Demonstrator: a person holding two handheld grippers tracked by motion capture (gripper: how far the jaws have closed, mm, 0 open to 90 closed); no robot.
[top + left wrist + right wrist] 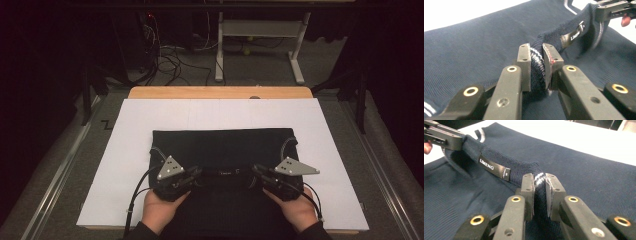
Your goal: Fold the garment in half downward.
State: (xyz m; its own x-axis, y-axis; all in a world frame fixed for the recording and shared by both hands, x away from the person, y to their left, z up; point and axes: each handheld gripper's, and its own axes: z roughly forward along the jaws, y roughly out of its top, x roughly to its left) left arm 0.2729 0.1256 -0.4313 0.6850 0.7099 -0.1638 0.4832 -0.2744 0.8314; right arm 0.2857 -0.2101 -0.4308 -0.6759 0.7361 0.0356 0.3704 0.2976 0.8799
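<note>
We see the navy sweater lying flat on the white sheet near the table's near edge, its collar clamped by the left gripper and the right gripper.

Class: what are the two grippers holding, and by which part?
Both the left gripper and right gripper are shut on the sweater, pinching its collar, one each side of the label.

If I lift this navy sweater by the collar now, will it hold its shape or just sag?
Probably sag: the sweater is soft knit, and its collar already droops between the left gripper and right gripper. The ribbed collar bunches thickly between closed jaws, so slipping seems unlikely. The body would likely drag across the white sheet.
</note>
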